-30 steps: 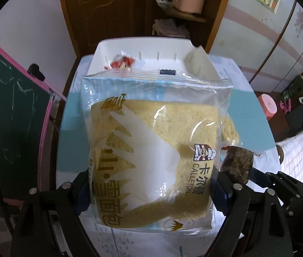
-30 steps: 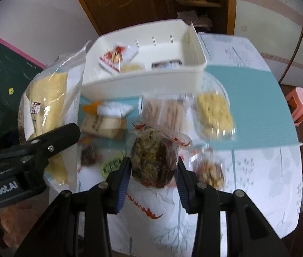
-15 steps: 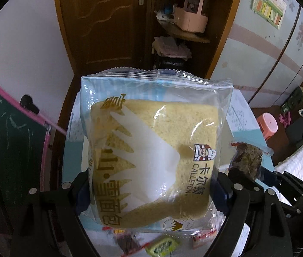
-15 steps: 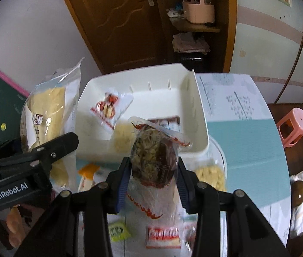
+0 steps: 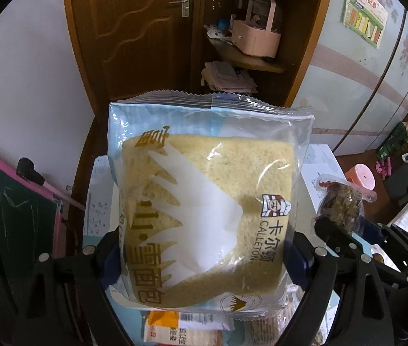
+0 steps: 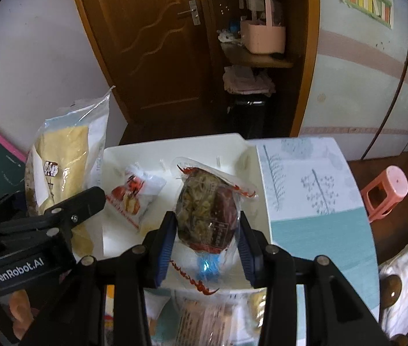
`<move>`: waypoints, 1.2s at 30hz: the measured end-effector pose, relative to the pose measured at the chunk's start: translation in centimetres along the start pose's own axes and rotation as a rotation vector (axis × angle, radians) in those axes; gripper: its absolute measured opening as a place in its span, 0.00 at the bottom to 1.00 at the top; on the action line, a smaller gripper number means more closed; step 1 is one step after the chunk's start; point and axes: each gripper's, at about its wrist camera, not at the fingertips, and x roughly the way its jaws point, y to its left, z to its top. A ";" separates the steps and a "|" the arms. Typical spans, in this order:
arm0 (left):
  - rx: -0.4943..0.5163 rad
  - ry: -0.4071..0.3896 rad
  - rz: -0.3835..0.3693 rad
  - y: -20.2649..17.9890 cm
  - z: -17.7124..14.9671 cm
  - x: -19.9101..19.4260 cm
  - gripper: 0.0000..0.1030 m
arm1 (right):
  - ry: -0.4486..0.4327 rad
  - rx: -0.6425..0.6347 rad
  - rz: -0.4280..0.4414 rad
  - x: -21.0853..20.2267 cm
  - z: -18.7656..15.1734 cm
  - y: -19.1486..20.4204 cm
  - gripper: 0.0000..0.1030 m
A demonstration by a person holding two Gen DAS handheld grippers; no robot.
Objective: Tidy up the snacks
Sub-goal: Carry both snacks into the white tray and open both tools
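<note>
The worktop [image 6: 319, 190], covered in a cloth with a teal band and grey tree prints, carries a white plastic bin [image 6: 254, 178] at its far edge, toward the wooden door [image 6: 146, 43]. Inside the bin, a small clear packet with red print [image 6: 134, 193] leans against the left part of its floor; what else lies in it is hidden behind the held snacks.

The left gripper [image 5: 204, 256] holds a large clear bag of sliced bread [image 5: 204, 201] upright, its jaws spread wide and pressing on the bag's two sides. In the right wrist view this bag hangs in the air at the bin's left wall. Below it, at the near edge of the worktop, lie further packets, one with an orange label [image 5: 163, 321].

The right gripper [image 6: 207, 248] pinches a smaller dark, oval snack in clear wrap with red trim [image 6: 207, 210], jaws closed partway on its sides, held over the bin's interior near its front rim.

A pink stool [image 6: 385, 193] stands on the floor beyond the worktop's right edge.
</note>
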 end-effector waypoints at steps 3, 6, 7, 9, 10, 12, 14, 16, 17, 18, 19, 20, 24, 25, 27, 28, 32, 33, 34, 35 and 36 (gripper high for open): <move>0.010 -0.009 0.017 0.2 0.5 0.6 0.87 | -0.009 0.003 -0.012 0.6 0.7 -0.2 0.40; 0.022 -0.007 0.041 0.0 0.7 1.4 0.87 | -0.012 0.010 -0.024 1.2 1.3 -0.5 0.40; 0.024 0.000 0.048 0.1 0.7 1.9 0.87 | -0.011 0.011 -0.025 1.4 1.4 -0.6 0.40; 0.029 0.011 0.057 0.1 0.8 2.7 0.87 | -0.007 0.014 -0.029 1.8 1.6 -0.7 0.40; 0.032 0.015 0.061 0.2 0.9 2.9 0.87 | -0.006 0.015 -0.030 2.0 1.7 -0.8 0.40; 0.039 0.024 0.071 0.2 0.8 3.6 0.87 | -0.004 0.013 -0.035 2.2 1.8 -0.6 0.40; 0.044 0.030 0.078 0.2 0.7 3.9 0.87 | -0.001 0.007 -0.040 2.6 1.8 -0.4 0.40; 0.050 0.032 0.085 0.1 0.6 4.2 0.87 | 0.003 0.004 -0.043 3.0 2.1 -0.3 0.40; 0.053 0.035 0.086 0.1 0.6 4.4 0.88 | 0.004 0.003 -0.044 3.1 2.1 -0.2 0.40; 0.056 0.039 0.083 0.2 0.6 4.6 0.88 | 0.007 0.004 -0.046 3.3 2.2 -0.2 0.40; 0.058 0.044 0.077 0.3 0.5 4.7 0.88 | 0.009 0.005 -0.046 3.4 2.2 -0.1 0.41; 0.060 0.050 0.068 0.5 0.4 4.9 0.89 | 0.011 0.006 -0.045 3.6 2.2 -0.1 0.41; 0.060 0.093 0.019 1.1 0.1 6.0 0.95 | 0.036 0.010 -0.031 4.4 2.3 0.2 0.41; 0.060 0.090 0.024 1.3 0.1 6.0 0.96 | 0.038 0.010 -0.022 4.6 2.3 0.2 0.41; 0.056 0.076 0.043 1.6 0.1 6.0 0.99 | 0.037 0.010 -0.025 4.8 2.3 0.3 0.43; 0.054 0.073 0.047 1.7 0.1 6.0 0.99 | 0.034 0.009 -0.022 4.9 2.3 0.4 0.45; 0.044 0.077 0.042 2.2 0.1 6.0 0.99 | 0.038 0.025 -0.027 5.2 2.3 0.3 0.55; 0.048 0.073 0.044 2.2 0.1 5.9 0.99 | 0.039 0.032 -0.025 5.2 2.3 0.3 0.56; 0.051 0.069 0.047 2.1 0.0 5.8 0.99 | 0.041 0.041 -0.021 5.2 2.3 0.2 0.56; 0.055 0.066 0.049 2.1 0.0 5.7 0.99 | 0.042 0.046 -0.021 5.2 2.3 0.2 0.56; 0.058 0.065 0.049 2.1 -0.1 5.7 0.99 | 0.042 0.049 -0.024 5.2 2.2 0.2 0.56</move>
